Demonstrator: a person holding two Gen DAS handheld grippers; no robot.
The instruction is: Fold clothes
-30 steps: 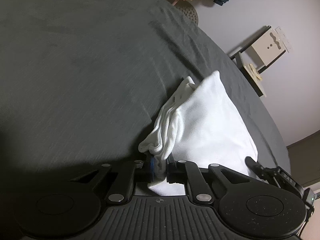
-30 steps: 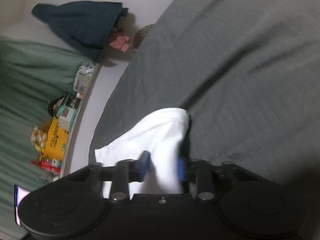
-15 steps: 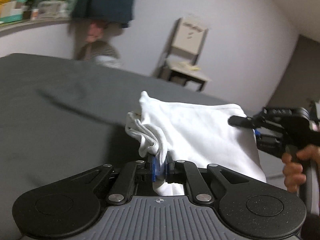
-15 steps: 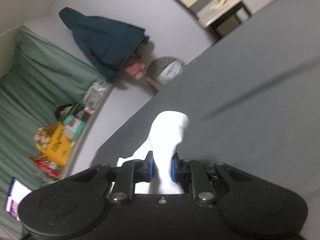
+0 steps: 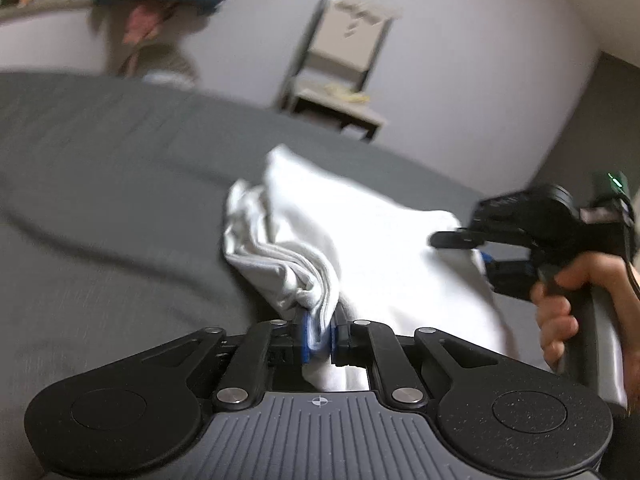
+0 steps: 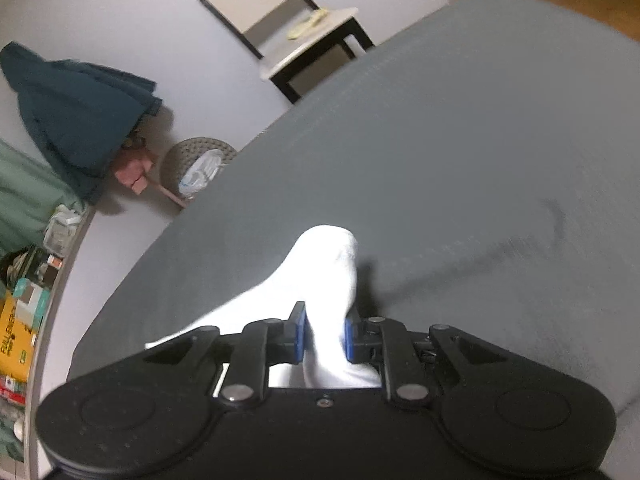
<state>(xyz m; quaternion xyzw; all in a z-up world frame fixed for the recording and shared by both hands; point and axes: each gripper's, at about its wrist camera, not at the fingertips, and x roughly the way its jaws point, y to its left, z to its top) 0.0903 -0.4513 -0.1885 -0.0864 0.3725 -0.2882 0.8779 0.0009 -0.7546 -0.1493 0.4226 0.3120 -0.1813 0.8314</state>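
Observation:
A folded white garment [image 5: 360, 248] hangs between my two grippers above the dark grey bed [image 5: 100, 208]. My left gripper [image 5: 320, 338] is shut on its bunched layered corner. My right gripper [image 5: 476, 252] shows at the right of the left wrist view, held by a hand, gripping the garment's other side. In the right wrist view my right gripper [image 6: 324, 338] is shut on a white fold of the garment [image 6: 324, 272], which rises above the blue pads [image 6: 298, 336].
The grey bed [image 6: 440, 160] fills most of both views. Beyond it stand a small table with a chair back [image 6: 308, 36], a woven basket [image 6: 198, 164], a hanging dark blue coat [image 6: 76, 108] and a cluttered shelf [image 6: 24, 300] at the left.
Both grippers have risen and tilted up with the garment, which has lifted off the bed. The views now show the wall and the furniture instead of only the bed.

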